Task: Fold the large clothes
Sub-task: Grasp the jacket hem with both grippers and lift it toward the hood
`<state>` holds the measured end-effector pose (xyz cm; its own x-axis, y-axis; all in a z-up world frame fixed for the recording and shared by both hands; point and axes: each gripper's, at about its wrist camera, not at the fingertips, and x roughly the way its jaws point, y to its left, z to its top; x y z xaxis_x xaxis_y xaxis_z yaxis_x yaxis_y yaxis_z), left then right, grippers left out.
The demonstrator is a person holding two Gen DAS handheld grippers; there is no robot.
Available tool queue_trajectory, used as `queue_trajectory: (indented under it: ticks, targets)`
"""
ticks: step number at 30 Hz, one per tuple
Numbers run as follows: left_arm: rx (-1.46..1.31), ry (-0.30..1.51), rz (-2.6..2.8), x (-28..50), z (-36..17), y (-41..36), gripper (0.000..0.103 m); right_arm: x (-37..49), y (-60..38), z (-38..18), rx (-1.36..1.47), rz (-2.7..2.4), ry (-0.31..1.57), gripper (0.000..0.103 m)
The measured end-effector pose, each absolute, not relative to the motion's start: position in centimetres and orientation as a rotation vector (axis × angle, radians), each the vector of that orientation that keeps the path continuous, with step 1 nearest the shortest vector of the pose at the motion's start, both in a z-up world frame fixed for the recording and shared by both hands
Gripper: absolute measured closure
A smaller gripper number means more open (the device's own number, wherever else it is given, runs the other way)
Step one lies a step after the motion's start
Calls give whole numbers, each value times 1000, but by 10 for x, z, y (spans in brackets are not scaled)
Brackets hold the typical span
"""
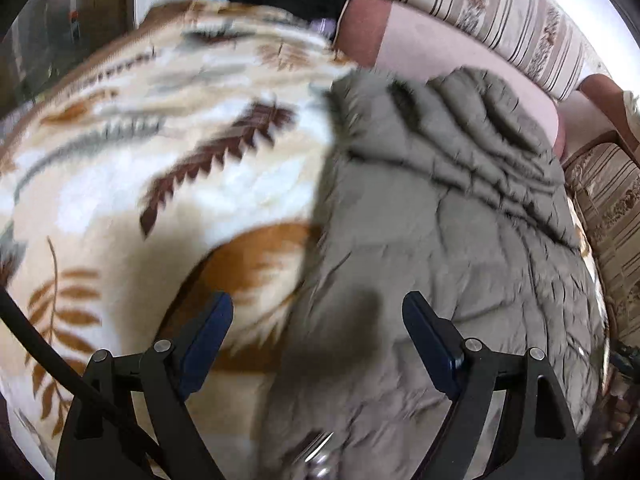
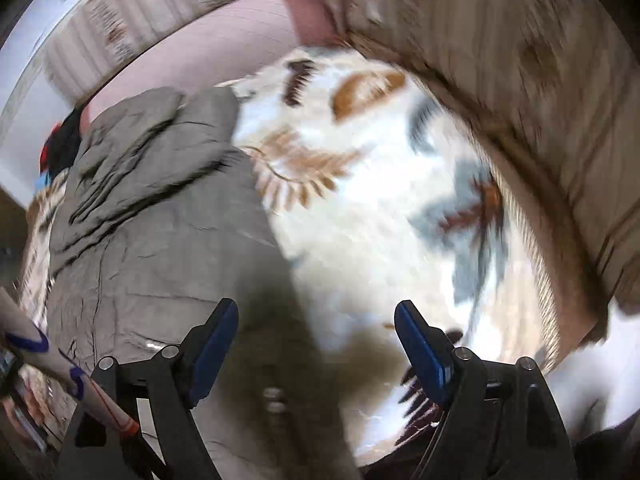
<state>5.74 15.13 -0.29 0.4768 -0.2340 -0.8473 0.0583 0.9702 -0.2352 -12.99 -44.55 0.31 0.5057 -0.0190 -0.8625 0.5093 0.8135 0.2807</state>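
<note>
Above grey jacket [image 1: 440, 208], both hand-held grippers empty, wide

No text, label, brand or number can be read in either view — the blue and red marks on the pale tube [image 2: 28, 340], left of the grey jacket [image 2: 152, 240], are too blurred to make out.

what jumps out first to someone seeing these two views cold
A puffy grey-olive quilted jacket lies spread on a cream blanket printed with brown and grey leaves. Striped sofa cushions curve behind it. In both views open blue-padded jaws hang above the fabric, the left gripper and right gripper each over the jacket's edge.
</note>
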Motion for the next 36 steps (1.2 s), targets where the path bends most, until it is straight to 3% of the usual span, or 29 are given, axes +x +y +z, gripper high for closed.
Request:
queue_trajectory:
  ticks: [5,12,19,28,36]
  targets:
    - [-330,1191,-250,65,-31,175,17,-110,-435,-23,606,-189,1001,18]
    - [-432,1221,-392,72,-36,167,15,-82,-416,-43,636,-68,1027,14]
    - [-489,1191,-545,20,-39,158,15,-92,-411,-49,695,27,1031,14]
    - [-621,1159,-731,-31,-42,157,15,-132,-421,-59,932,189,1009,27]
    - [-521,1184,-703,-42,-49,128,15,-157,-401,-73,984,309,1013,28]
